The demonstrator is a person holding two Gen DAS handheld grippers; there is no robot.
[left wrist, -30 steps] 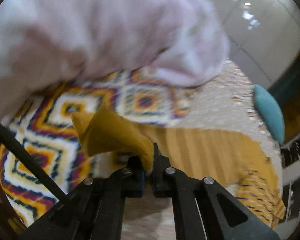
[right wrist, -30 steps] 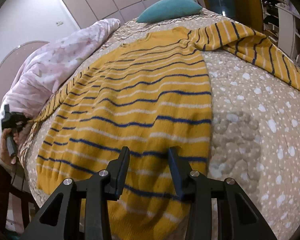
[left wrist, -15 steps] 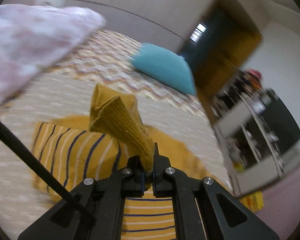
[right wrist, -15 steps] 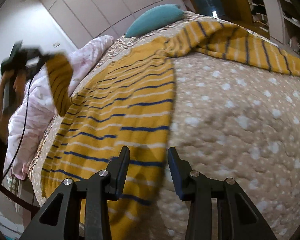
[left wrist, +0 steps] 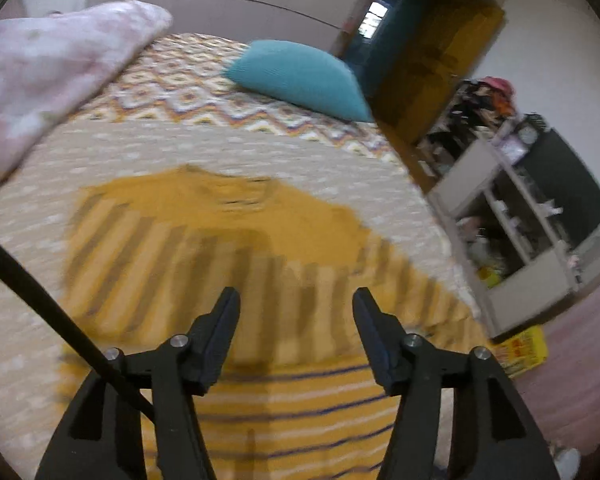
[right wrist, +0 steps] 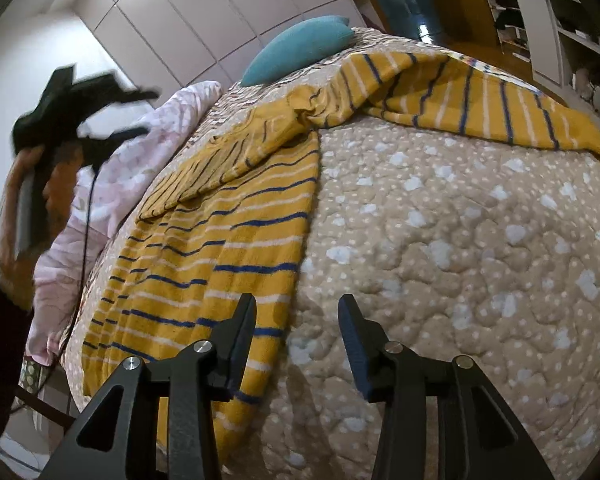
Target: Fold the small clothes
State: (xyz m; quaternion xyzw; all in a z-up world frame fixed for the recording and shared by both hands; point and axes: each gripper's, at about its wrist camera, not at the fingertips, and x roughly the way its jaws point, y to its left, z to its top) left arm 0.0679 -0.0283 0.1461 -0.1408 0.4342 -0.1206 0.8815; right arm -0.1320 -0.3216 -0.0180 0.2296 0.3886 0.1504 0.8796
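currently left gripper [left wrist: 296, 306] sits at the bottom of the left wrist frame, fingers [left wrist: 224, 320] spread wide apart with nothing between them. a black cable [left wrist: 40, 304] runs diagonally across the lower left of that frame. right gripper [right wrist: 296, 316] sits at the bottom of the right wrist frame, fingers [right wrist: 242, 328] also apart and empty, hovering over the lower edge of the sweater [right wrist: 236, 248] where it meets bare bedspread [right wrist: 460, 240].

sweater is mustard yellow with blue and white stripes, lying flat on the bed in the left-centre of the right wrist frame. one sleeve [right wrist: 204, 172] lies folded diagonally across the body, toward centre left. other sleeve [right wrist: 480, 96] stretches out over the bedspread toward the upper right. in the left wrist view the sweater [left wrist: 220, 248] fills the centre and bottom, heavily motion blurred.

bedspread is beige, quilted, with white dots; further up in the left wrist view a zigzag patterned cover [left wrist: 188, 96] shows.

left side of the right wrist frame: the left gripper [right wrist: 80, 112] is visible raised above the bed, blurred; cannot tell finger state from that view. pink floral blanket [right wrist: 140, 168] is bunched along the bed edge behind it.

far end: teal pillow [right wrist: 300, 48] at the head of the bed, white wardrobe panels [right wrist: 204, 20] behind. shelf unit [left wrist: 520, 216] on the right of the left wrist frame.
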